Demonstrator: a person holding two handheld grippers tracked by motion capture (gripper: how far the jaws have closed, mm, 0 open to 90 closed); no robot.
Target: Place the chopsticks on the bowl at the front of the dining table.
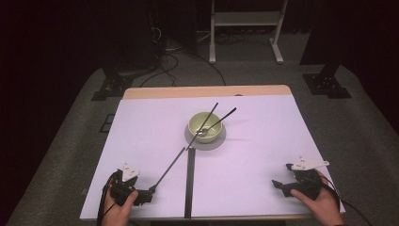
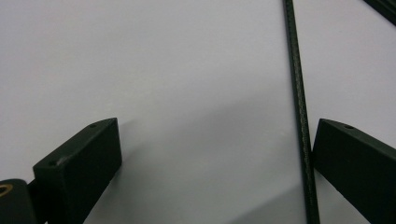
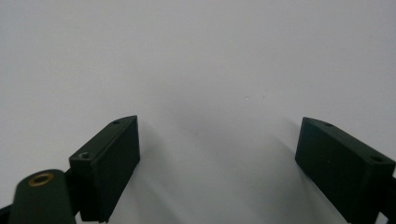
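Left gripper [image 2: 210, 154] jaws spread wide, gripping nothing, with the near end of a long black stick [image 2: 299, 116] lying against the right jaw. Best to centre it between the jaws before squeezing. Right gripper [image 3: 217, 154] gapes empty at the desk's [image 1: 263, 165] near right. Far off, the green bowl [image 1: 205, 126] holds two more sticks.

My high view sits above the near edge of the table [image 1: 141, 141], looking forward and down; the bowl [image 1: 205, 126] lies toward 12 o'clock, floor beyond. The left gripper view rides low, close to the white surface, jaws wide apart, with a thin black rod [image 2: 299, 116] running toward 12 (the rod [image 1: 169, 168] also shows from above). The right gripper view hangs equally near bare tabletop [image 3: 196, 60], at 4 o'clock from the bowl
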